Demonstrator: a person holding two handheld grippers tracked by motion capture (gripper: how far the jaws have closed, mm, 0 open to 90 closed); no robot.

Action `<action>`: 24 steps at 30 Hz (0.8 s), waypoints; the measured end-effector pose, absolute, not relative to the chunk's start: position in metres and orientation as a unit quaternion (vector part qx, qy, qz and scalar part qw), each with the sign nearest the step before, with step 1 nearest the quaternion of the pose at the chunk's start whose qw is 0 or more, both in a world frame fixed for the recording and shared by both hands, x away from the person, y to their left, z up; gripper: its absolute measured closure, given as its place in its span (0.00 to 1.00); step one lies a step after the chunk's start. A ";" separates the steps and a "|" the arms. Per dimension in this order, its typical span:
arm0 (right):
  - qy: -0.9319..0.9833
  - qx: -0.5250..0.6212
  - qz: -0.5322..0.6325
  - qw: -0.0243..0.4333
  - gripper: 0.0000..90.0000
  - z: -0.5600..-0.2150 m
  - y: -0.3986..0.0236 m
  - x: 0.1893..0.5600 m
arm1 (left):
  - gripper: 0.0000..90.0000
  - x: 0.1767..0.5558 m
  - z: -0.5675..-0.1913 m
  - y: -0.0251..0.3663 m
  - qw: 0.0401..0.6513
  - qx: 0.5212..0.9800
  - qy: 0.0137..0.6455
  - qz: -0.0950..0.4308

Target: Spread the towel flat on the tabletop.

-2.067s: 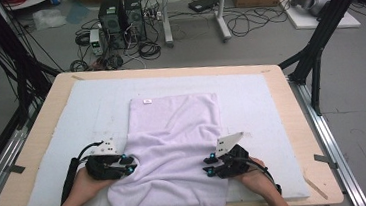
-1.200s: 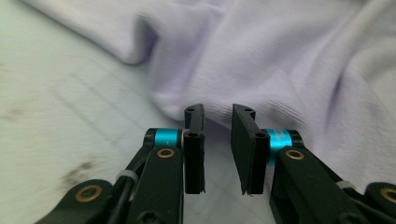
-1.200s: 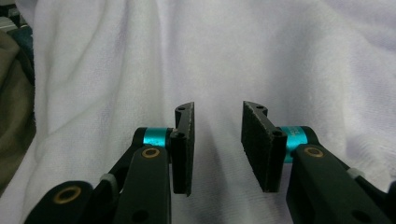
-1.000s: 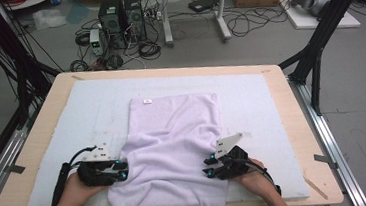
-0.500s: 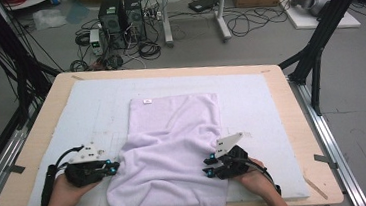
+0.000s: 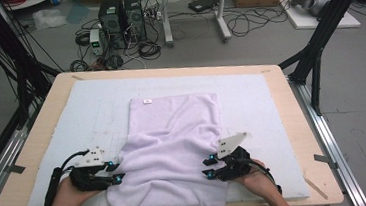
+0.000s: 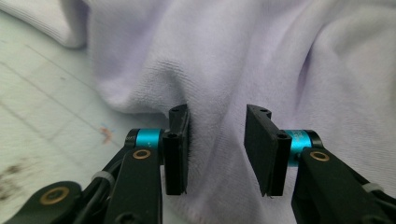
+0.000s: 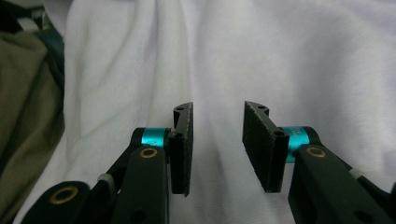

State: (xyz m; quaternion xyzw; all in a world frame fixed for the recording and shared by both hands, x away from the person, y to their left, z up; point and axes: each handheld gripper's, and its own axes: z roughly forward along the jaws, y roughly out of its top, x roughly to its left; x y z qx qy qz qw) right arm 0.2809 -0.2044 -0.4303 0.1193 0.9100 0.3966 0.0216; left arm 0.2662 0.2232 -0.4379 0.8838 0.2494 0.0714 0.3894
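Pale lilac cloth towel (image 6: 175, 149): soft, matt, with a fine looped, slightly fuzzy nap, thrown into rounded folds; a small white label is sewn near its far edge. White padded mat (image 6: 251, 102): matt, faintly gridded, with a few stains. Light wooden tabletop (image 6: 300, 123): smooth, dull sheen. Left black plastic gripper (image 7: 217, 149) and right black plastic gripper (image 8: 217, 147): semi-gloss arms, brass-coloured rivets, glossy teal metallic sleeves; the flat pads (image 7: 261, 144) look matt and finely rough.
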 end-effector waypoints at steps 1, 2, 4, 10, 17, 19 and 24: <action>0.912 0.120 0.391 0.017 0.70 -0.432 -0.204 0.280 | 0.76 0.265 -0.441 0.222 0.393 0.883 0.245 0.082; 0.916 0.118 0.384 0.013 0.72 -0.436 -0.202 0.280 | 0.85 0.265 -0.441 0.222 0.394 0.882 0.246 0.084; 0.918 0.116 0.380 0.012 0.85 -0.441 -0.200 0.281 | 0.91 0.268 -0.441 0.224 0.394 0.882 0.247 0.080; 0.916 0.127 0.377 0.047 0.98 -0.430 -0.200 0.292 | 0.93 0.278 -0.434 0.223 0.400 0.872 0.260 0.111; 0.912 0.169 0.362 0.094 0.98 -0.425 -0.200 0.324 | 0.92 0.306 -0.432 0.216 0.401 0.858 0.292 0.135; 0.913 0.178 0.359 0.079 0.97 -0.431 -0.200 0.330 | 0.88 0.308 -0.435 0.216 0.397 0.860 0.292 0.130; 0.895 0.185 0.398 0.085 0.85 -0.419 -0.210 0.323 | 0.71 0.297 -0.427 0.232 0.407 0.854 0.291 0.139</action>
